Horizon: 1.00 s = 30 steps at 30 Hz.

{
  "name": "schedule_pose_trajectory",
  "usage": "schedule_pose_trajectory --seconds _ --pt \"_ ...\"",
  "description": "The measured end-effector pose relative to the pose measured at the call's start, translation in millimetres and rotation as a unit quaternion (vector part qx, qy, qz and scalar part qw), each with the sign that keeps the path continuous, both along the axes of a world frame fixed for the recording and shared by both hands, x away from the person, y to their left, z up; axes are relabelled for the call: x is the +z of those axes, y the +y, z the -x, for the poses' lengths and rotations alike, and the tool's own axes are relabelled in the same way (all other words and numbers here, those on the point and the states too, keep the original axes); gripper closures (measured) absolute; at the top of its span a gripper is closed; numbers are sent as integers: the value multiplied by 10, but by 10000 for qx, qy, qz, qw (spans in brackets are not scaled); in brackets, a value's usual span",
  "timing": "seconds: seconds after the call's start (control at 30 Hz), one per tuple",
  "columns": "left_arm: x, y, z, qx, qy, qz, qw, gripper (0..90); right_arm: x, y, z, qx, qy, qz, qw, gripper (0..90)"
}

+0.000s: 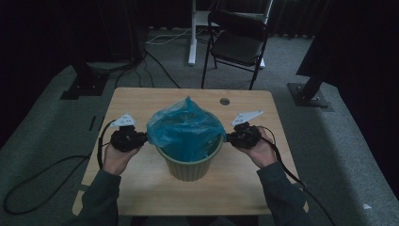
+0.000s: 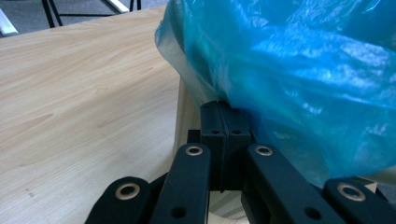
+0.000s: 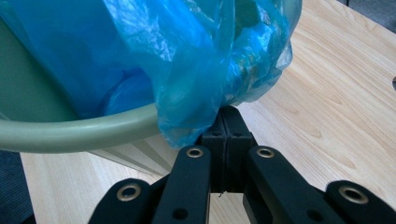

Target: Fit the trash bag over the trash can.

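Note:
A pale green bin (image 1: 190,168) stands in the middle of the wooden table (image 1: 244,183). A blue plastic bag (image 1: 185,126) sits in it, its top puffed up above the rim. My left gripper (image 1: 144,136) is at the bin's left side, shut on the bag's edge (image 2: 205,93). On the opposite side my right gripper (image 1: 228,137) is shut on the bag's other edge (image 3: 187,126), just outside the bin's rim (image 3: 70,128). In both gripper views the black jaws meet with the blue film pinched at their tips.
A black folding chair (image 1: 237,40) stands beyond the table's far edge, beside a white desk leg (image 1: 192,33). Cables (image 1: 42,176) trail on the grey carpet at the left. A round hole (image 1: 225,101) is in the table's far right part.

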<state>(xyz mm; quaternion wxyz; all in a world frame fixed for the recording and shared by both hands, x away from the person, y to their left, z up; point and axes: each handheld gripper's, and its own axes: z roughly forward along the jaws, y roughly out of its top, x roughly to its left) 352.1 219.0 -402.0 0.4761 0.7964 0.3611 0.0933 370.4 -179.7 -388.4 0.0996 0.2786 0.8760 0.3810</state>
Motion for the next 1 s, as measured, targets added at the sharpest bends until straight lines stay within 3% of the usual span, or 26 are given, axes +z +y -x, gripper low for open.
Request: schedule_pose_trajectory --seconds 0.17,0.5,0.63,0.7,1.0 --pt "-10 -41 -25 55 10 -65 10000 898 11 24 -7 -51 -2 67 10000 899" --pt "-39 -57 -93 199 82 54 9998 896 -52 74 -52 -140 74 176 9997 897" --pt "-50 -18 -98 226 92 92 9997 839 -22 38 -60 -180 41 188 9997 792" --pt "-47 22 -76 260 108 115 9995 769 19 -10 -49 -177 31 109 9998 786" --pt "32 251 56 382 -7 277 9989 667 245 -293 27 -334 -154 -296 9989 770"
